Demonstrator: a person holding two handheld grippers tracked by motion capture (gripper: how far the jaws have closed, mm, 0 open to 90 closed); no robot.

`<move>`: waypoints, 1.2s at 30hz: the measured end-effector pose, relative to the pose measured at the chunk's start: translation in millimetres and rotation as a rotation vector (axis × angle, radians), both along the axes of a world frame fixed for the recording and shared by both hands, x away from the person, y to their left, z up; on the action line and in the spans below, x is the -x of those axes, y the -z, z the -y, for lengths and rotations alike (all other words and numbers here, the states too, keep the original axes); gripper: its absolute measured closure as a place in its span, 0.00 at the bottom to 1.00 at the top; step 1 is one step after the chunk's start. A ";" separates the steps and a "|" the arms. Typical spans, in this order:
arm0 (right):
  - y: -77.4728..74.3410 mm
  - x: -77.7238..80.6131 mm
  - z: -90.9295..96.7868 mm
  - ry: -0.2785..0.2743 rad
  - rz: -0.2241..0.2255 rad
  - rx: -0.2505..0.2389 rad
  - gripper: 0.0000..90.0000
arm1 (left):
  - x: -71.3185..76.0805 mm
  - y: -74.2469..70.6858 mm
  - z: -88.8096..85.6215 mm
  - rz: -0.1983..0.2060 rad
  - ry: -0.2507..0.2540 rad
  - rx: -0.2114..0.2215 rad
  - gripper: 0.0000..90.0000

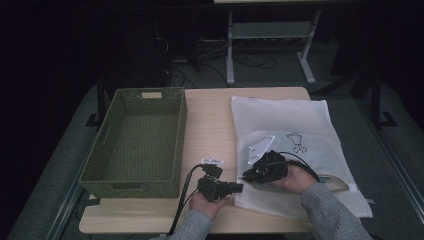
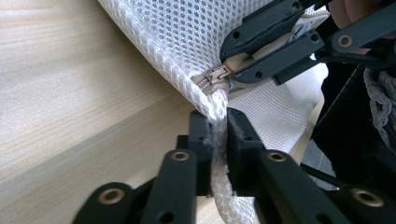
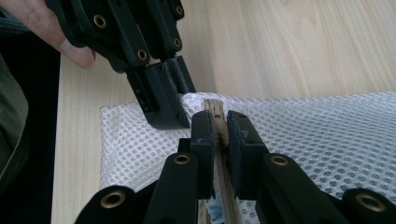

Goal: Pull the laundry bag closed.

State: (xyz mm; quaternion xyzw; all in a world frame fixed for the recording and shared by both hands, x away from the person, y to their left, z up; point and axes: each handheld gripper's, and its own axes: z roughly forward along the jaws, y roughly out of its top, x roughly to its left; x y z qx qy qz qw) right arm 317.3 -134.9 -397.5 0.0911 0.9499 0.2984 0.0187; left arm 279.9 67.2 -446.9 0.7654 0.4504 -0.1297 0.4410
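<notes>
Down at the near edge of the worktop (image 1: 210, 125), both hands are working one corner of the white mesh laundry bag (image 1: 290, 125). Left hand-held gripper (image 2: 217, 135) has its jaws pressed together on the corner fabric, pinning it right where the zipper (image 2: 215, 74) ends. Right hand-held gripper (image 3: 218, 133) comes in from the other side, jaws clamped on the tan zipper band, seemingly at the slider or pull tab, though the exact part is hard to make out. The two tools sit almost touching, nose to nose.

Reading the state of play: the grips look set, the corner is anchored, and the zipper looks shut here at its end, so the opening is not yet done. What is left, by my judgement, is the pull along the near edge of the bag while the left side holds firm.

Further out, the bag lies flat across the right half of the worktop, a small printed figure (image 1: 298, 142) on its face. Over on the left stands the green woven basket (image 1: 116, 172), nothing inside it.
</notes>
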 end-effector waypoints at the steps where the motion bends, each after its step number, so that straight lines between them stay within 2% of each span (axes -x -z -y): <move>1: -1.0 0.6 -0.6 -0.001 0.003 0.002 0.90 | -0.4 -0.4 0.1 -0.002 -0.002 0.001 0.86; 5: -5.2 1.7 -1.1 -0.001 0.010 0.012 0.90 | -3.3 -3.6 -0.1 -0.007 -0.005 0.007 0.83; 12: -13.1 4.0 -1.1 -0.013 0.031 0.046 0.90 | -3.3 -6.4 0.8 0.003 -0.006 0.001 0.95; 15: -12.4 5.6 -0.9 -0.016 0.036 0.061 0.90 | -2.3 -6.7 0.5 0.007 -0.004 -0.010 0.96; 27: -10.6 11.2 9.2 -0.005 0.041 0.073 0.90 | 2.1 -9.7 -1.1 0.014 -0.036 -0.002 0.96; 31: -9.9 12.7 13.0 0.003 0.040 0.070 0.90 | 3.4 -11.0 -0.4 0.037 -0.044 -0.010 0.96; 36: -5.7 13.7 19.6 0.013 0.040 0.077 0.90 | 3.2 -10.7 -2.6 0.041 -0.066 -0.009 0.96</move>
